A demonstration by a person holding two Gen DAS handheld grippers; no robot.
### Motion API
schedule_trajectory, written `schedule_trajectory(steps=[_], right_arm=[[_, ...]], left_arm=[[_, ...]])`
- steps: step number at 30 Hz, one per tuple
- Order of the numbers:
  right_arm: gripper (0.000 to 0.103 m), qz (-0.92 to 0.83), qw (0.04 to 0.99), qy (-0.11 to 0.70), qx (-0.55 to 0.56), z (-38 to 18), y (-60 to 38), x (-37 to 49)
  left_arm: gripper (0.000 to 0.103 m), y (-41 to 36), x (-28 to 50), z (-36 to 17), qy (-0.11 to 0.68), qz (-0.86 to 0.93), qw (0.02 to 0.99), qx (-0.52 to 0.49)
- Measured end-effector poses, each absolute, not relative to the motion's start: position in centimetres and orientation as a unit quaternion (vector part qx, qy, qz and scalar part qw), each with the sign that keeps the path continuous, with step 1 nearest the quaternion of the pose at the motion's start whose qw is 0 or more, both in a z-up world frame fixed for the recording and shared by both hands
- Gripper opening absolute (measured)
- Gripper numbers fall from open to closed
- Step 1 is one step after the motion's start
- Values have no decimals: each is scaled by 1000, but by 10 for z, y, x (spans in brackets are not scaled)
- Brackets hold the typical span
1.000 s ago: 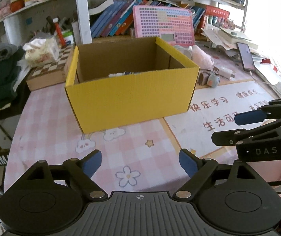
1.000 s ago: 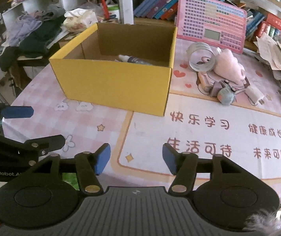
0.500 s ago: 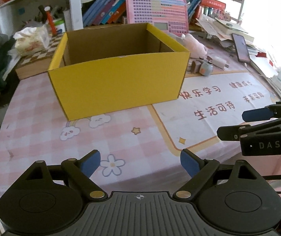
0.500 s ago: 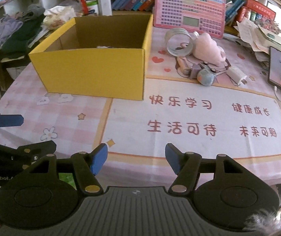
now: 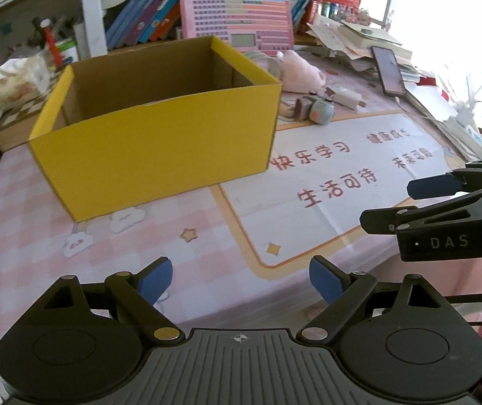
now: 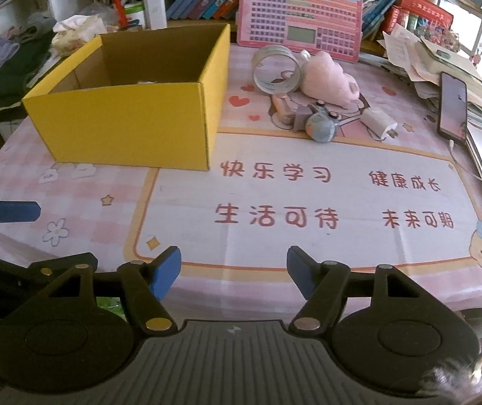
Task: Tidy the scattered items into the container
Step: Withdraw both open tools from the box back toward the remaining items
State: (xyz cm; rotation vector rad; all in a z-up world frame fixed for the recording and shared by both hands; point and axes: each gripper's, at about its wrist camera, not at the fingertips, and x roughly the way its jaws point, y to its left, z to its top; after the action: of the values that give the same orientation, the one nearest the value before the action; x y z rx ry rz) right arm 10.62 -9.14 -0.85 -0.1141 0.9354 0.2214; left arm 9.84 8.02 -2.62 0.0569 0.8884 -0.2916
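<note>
A yellow cardboard box (image 5: 159, 148) (image 6: 129, 121) stands open-topped on the pink table mat; its contents are mostly hidden behind the near wall. Behind and right of it lie a pink plush toy (image 6: 328, 77), a clear tape roll (image 6: 276, 69), a small grey-blue toy (image 6: 322, 128) and a white charger plug (image 6: 379, 123). My left gripper (image 5: 241, 281) hovers open over the mat's near edge, nothing between its blue pads. My right gripper (image 6: 234, 271) is also low at the near edge, its jaws opening, with nothing between them. It shows from the side (image 5: 443, 202) in the left wrist view.
A pink keyboard toy (image 6: 300, 17) leans against the shelf of books behind. A phone (image 6: 452, 108) and stacked papers (image 6: 440, 57) crowd the right edge. A tissue pack (image 6: 78, 32) and dark clothes (image 6: 11, 64) lie at the left.
Both grippers have drawn back from the box toward the near table edge, so the box looks smaller and farther. The right gripper's jaws have widened.
</note>
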Motion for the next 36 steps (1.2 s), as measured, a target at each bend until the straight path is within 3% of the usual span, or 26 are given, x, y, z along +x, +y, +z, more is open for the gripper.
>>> schedule_trajectory(steps=[36], right_arm=[[69,109,884,454,-15,-22,-252,191]], left_arm=[[90,-85,177,-31,437,-146,883,84]])
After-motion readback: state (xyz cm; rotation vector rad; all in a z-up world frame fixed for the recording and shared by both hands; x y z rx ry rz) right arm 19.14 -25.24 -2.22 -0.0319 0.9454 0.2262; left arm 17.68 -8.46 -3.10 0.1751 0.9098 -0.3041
